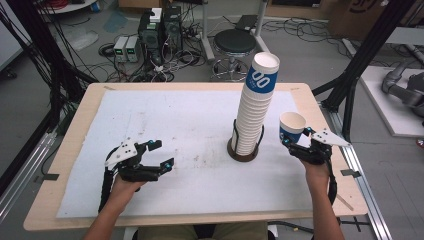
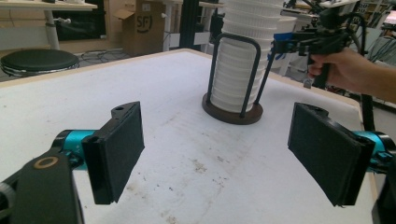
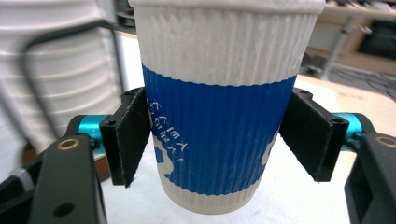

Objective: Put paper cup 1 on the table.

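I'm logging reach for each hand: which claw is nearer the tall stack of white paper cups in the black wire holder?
Right. The right claw, gripping a blue-and-white paper cup, sits just beside the stack; the left claw is open, far across the table.

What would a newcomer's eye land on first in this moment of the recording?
The tall stack of paper cups in its wire holder, right of the table's centre, leaning slightly. Just to its right, the right gripper holds a single blue-banded cup upright, clamped between both jaws in the right gripper view. At the near left, the left gripper is wide open over the stained white mat.
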